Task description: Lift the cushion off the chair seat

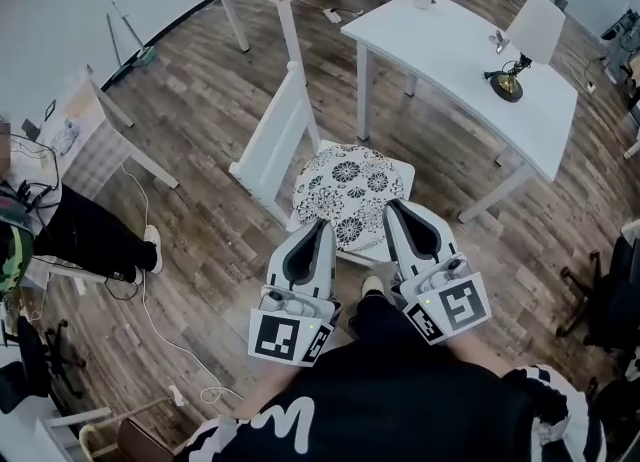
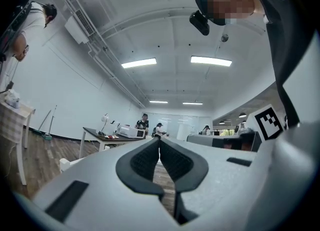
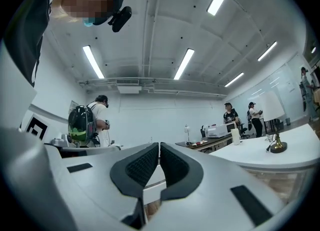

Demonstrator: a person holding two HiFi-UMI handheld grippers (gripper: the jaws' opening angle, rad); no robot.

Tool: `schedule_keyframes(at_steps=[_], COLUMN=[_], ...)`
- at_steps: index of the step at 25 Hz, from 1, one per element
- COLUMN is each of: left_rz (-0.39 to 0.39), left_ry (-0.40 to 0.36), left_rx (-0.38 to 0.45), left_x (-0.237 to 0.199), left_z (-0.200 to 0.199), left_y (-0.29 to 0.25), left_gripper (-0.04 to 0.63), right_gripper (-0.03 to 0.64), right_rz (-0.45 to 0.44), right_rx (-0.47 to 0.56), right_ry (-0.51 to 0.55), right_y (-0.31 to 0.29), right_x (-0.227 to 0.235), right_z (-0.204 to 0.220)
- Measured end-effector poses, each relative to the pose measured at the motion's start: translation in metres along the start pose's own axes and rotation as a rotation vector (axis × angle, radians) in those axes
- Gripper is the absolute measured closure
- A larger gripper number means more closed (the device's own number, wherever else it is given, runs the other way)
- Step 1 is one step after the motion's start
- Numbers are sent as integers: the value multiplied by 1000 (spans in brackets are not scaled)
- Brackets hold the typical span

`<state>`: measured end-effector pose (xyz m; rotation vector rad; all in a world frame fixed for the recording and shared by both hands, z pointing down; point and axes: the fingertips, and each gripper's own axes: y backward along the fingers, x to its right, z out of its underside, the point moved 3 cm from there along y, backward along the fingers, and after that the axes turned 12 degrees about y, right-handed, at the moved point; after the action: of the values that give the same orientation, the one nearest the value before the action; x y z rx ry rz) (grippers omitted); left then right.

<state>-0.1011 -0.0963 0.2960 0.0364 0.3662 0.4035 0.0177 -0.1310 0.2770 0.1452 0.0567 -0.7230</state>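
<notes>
A white wooden chair (image 1: 270,145) is seen with its flat back at the left. A soft, round cushion with black-and-white flowers (image 1: 350,185) is laid flat on the seat, flowers up; no long side can be told. The smooth grey left gripper (image 1: 324,223) and right gripper (image 1: 392,206) are pointed at its near edge. Both are pinched closed, and nothing is held.

White cushion (image 1: 352,195) with black flower rosettes on the white chair (image 1: 275,140); white table (image 1: 455,45) beside the chair, brown plank floor (image 1: 210,100).
</notes>
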Motion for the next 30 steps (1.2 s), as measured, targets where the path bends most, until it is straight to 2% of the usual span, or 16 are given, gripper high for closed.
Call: schedule_keyframes(at_steps=[6, 17, 23, 30], left_rz=[-22, -58, -75, -129], left_ry=[1, -6, 12, 5], left_rx=[21, 47, 33, 40], left_x=[-13, -26, -32, -54], left_z=[-2, -1, 11, 7], left_y=[-54, -116, -129, -127], left_gripper=[589, 589, 589, 589], right_gripper=[591, 591, 591, 591], right_rz=[-25, -70, -95, -112], right_rx=[0, 11, -2, -35], right_ry=[3, 10, 5, 0], right_y=[-38, -77, -90, -105], right_x=[45, 95, 103, 103], right_z=[7, 15, 26, 40])
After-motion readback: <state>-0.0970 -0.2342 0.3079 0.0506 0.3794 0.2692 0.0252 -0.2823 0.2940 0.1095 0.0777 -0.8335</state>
